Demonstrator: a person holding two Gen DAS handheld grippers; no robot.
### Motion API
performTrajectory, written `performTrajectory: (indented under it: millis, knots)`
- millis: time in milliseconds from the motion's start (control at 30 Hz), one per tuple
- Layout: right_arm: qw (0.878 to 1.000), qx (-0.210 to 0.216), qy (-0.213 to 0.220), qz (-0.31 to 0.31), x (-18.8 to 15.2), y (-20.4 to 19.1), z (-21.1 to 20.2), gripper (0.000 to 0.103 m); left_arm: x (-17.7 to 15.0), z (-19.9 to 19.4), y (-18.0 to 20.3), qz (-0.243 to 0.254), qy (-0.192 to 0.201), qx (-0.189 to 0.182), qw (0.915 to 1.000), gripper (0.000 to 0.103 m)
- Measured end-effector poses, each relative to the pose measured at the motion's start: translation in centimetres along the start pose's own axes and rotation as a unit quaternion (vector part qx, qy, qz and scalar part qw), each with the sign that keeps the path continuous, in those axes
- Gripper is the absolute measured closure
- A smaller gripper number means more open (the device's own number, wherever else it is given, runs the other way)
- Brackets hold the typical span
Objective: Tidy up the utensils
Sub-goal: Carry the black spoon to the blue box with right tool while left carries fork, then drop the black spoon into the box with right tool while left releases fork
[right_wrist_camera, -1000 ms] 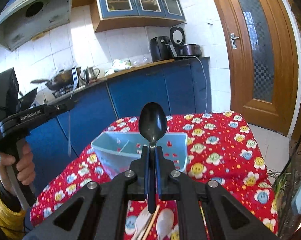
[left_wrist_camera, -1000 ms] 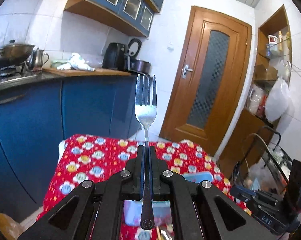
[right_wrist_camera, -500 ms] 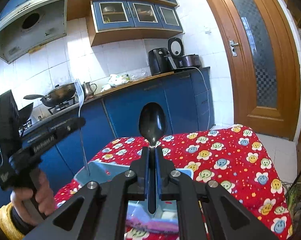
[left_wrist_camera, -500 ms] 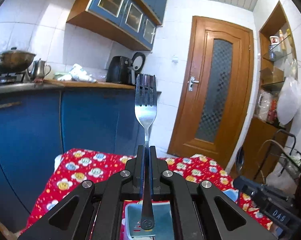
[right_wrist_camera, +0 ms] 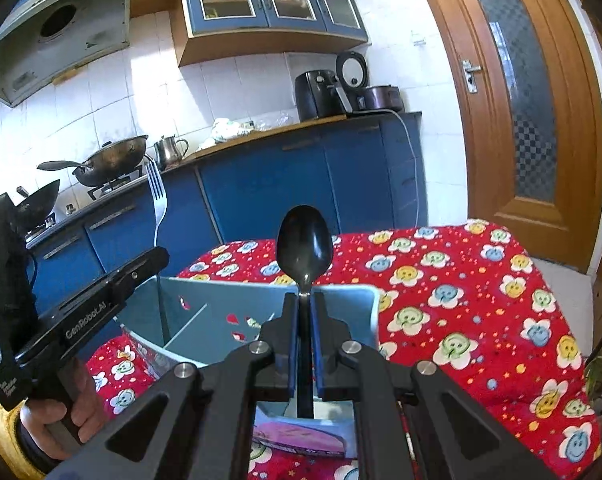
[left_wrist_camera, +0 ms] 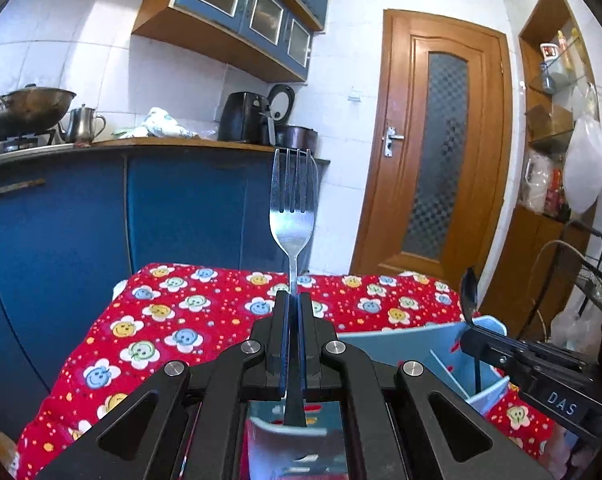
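We clamp a fork [left_wrist_camera: 292, 216] upright in our left gripper [left_wrist_camera: 293, 300] and a black spoon [right_wrist_camera: 304, 246] in our right gripper [right_wrist_camera: 304, 300], above the blue divided bin [right_wrist_camera: 221, 312].

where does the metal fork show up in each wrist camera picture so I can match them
Left wrist: the fork stands upright at centre, clamped in the left gripper.
Right wrist: the fork sits at left, tines up beside the wok.
Shared landmark: the blue utensil holder, below the fork in both.
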State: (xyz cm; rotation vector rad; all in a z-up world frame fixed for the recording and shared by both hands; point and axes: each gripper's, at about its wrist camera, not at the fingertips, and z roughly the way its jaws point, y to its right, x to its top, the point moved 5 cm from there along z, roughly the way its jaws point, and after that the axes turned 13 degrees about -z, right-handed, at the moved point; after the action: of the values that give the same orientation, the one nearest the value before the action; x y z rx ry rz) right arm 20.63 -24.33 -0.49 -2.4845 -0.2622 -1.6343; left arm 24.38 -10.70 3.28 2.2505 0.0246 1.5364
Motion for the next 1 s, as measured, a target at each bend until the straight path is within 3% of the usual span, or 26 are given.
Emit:
performTrajectory:
  millis: [400, 600, 667, 1000]
  knots:
    - [0.999, -0.014, -0.043, -0.001, -0.7, 0.2, 0.7, 0.094, -0.5, -1.0, -0.2, -0.005, -0.015, 0.008, 0.9998, 0.099]
    - [0.999, -0.008, -0.039, 0.013, -0.8, 0.4, 0.2, 0.08, -0.3, -1.6, -0.8, -0.022, -0.032, 0.005, 0.9992, 0.082]
    - [0.999, -0.012, -0.032, 0.013, -0.4, 0.3, -0.3, 0.07, -0.1, -1.9, -0.7, -0.024, -0.04, 0.003, 0.9989, 0.069]
    - [1.0, -0.031, -0.004, -0.002, 1.7, -0.6, -4.4, 0.065, 0.8, -5.0, -1.1, -0.026, -0.057, -0.001, 0.998, 0.057]
